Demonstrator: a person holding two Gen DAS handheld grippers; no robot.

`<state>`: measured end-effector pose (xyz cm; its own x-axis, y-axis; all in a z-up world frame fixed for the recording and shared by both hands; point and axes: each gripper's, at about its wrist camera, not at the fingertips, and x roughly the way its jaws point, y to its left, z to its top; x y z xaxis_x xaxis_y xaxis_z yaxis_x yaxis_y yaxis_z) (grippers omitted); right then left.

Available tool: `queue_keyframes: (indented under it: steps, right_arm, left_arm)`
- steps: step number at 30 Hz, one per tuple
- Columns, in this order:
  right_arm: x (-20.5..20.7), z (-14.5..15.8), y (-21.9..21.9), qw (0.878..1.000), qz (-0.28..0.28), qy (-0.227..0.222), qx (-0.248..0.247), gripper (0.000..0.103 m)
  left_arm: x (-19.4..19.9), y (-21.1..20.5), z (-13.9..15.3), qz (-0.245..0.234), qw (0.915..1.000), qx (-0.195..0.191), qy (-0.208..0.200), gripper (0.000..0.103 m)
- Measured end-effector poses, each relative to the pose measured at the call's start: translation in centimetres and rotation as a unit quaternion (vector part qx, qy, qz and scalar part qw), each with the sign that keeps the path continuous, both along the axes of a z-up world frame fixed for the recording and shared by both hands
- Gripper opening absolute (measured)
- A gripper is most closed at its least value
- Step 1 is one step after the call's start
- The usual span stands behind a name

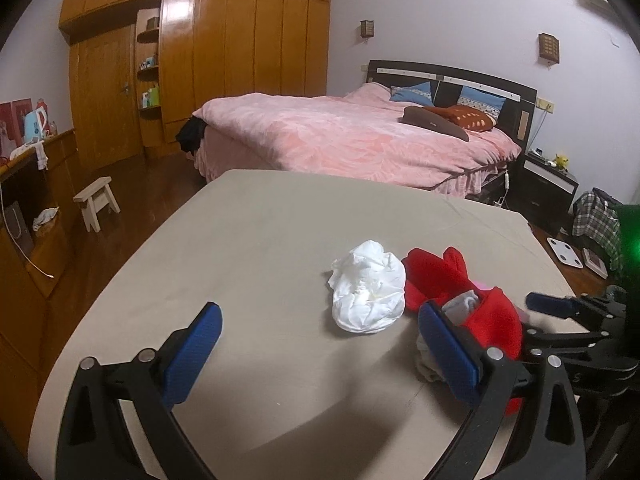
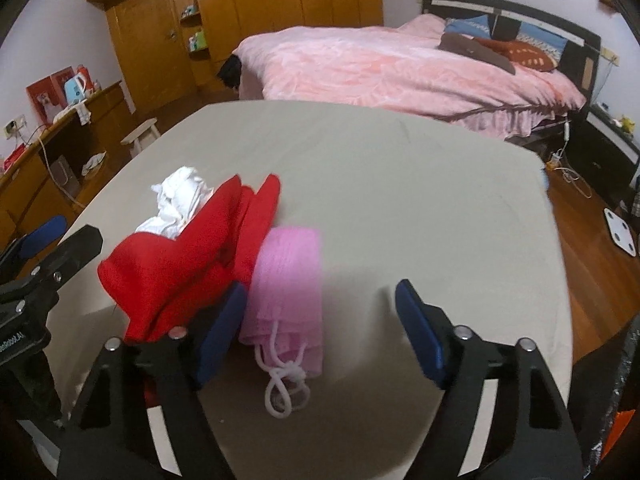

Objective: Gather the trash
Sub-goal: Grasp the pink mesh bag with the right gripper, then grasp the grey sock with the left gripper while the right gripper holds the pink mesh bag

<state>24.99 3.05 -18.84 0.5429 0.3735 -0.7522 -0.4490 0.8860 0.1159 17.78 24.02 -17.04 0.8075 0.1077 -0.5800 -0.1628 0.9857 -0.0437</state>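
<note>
A crumpled white paper wad (image 1: 368, 292) lies on the beige table (image 1: 248, 240), just ahead of my left gripper (image 1: 320, 320), which stands open with nothing between its pads. Beside the wad is a red cloth (image 1: 440, 276) with a grey piece tucked into it, against that gripper's right finger. In the right wrist view a pink face mask (image 2: 288, 280) with white ear loops lies between the fingers of my right gripper (image 2: 320, 312), close to the left pad. The right pad stands well apart from it, so the gripper is open. The red cloth (image 2: 192, 264) and paper wad (image 2: 180, 196) lie left of the mask.
A bed with a pink cover (image 1: 340, 132) stands beyond the table, with a wooden wardrobe (image 1: 224, 60) behind it. A small white stool (image 1: 98, 202) and a low wooden cabinet (image 1: 36, 208) are at the left. A white scale (image 2: 620, 232) lies on the floor at the right.
</note>
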Motion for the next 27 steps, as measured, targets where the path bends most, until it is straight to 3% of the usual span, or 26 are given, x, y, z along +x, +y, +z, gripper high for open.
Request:
queue_keyframes:
  steps: [1, 5, 8, 15, 27]
  right_arm:
    - [0.1, -0.1, 0.2, 1.0, 0.004, 0.006, -0.001, 0.061]
    - [0.1, -0.3, 0.5, 0.999, 0.023, 0.026, 0.012, 0.025]
    - [-0.1, -0.1, 0.0, 0.999, 0.022, 0.03, 0.027, 0.017]
    - [-0.8, 0.7, -2.7, 0.999, -0.02, 0.016, 0.04, 0.017]
    - [-1.4, 1.5, -7.2, 0.998, -0.061, 0.004, 0.031, 0.017]
  left_arm:
    - [0.0, 0.0, 0.0, 0.0, 1.0, 0.0, 0.0, 0.096]
    - [-0.1, 0.0, 0.0, -0.001, 1.0, 0.0, -0.001, 0.096]
    - [-0.3, -0.3, 0.1, -0.004, 1.0, -0.003, -0.001, 0.096]
    - [-0.5, -2.0, 0.4, -0.027, 0.9996, -0.009, -0.005, 0.095]
    - [0.0, -7.2, 0.5, -0.091, 0.9955, -0.028, -0.003, 0.077]
